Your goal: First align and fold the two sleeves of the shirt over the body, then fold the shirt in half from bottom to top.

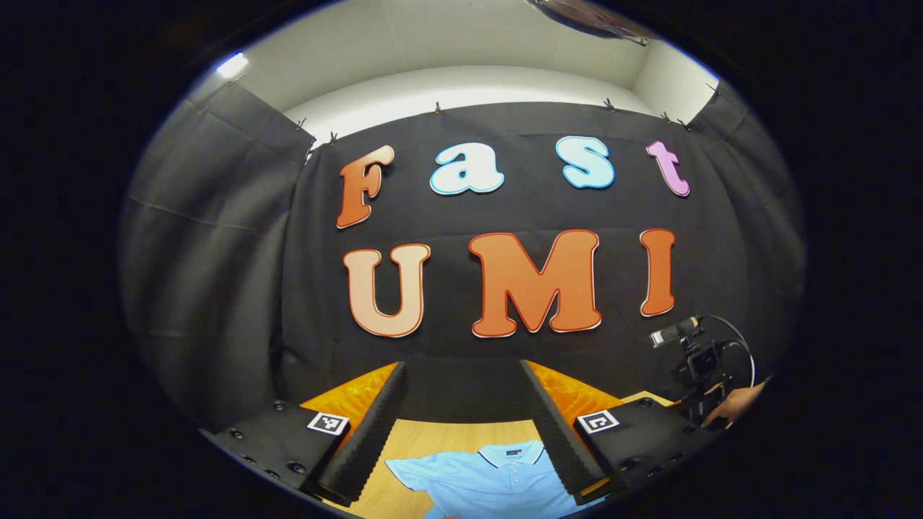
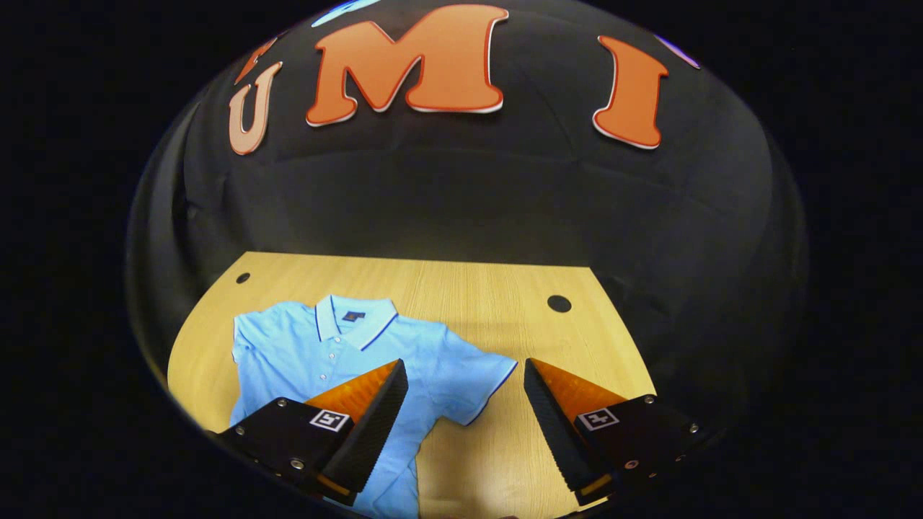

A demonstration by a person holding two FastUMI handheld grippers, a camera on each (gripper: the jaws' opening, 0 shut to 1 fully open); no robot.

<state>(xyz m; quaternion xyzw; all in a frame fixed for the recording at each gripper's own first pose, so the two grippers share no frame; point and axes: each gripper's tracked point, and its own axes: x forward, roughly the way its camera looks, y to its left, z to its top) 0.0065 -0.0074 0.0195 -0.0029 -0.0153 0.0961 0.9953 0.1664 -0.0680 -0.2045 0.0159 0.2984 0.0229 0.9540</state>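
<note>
Table (image 2: 461, 288) with outspread sleeve (image 2: 479, 378), right gripper view

Even overhead light, sharp, fisheye-curved edges

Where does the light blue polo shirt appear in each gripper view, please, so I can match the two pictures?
Left gripper view: polo shirt at bottom centre, between that gripper's open fingers, collar towards the wall.
Right gripper view: lower left, spread on the wooden table, one sleeve reaching between the fingers.
Shared landmark: the shirt's dark-trimmed collar.

No readable text: the shirt (image 2: 324, 353) collar tag is too small to read.
</note>
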